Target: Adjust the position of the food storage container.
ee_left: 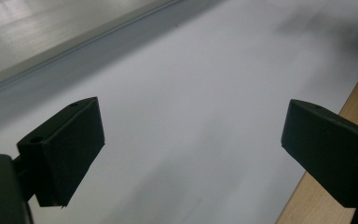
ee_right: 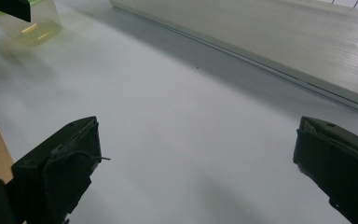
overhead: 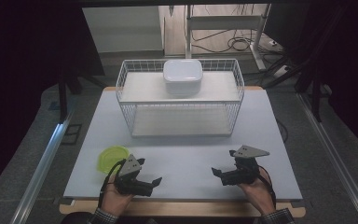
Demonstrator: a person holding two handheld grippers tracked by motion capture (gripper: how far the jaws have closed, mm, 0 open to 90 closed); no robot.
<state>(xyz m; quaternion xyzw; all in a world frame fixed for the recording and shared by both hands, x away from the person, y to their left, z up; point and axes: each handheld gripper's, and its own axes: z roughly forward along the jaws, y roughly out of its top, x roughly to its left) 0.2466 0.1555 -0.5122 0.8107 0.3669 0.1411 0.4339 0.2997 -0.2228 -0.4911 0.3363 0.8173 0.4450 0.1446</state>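
Nothing is picked up yet. The left gripper (overhead: 154,181) and right gripper (overhead: 216,172) rest low at the near edge of the table (overhead: 186,158), jaws spread wide and empty. The green bowl (overhead: 112,157) sits just beside the left gripper, untouched. The white box (overhead: 182,74) sits atop the wire rack (overhead: 126,79), well apart.

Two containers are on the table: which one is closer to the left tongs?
The yellow-green cup, low on the mat beside the left tongs. The white lidded box sits far back on the wire rack.
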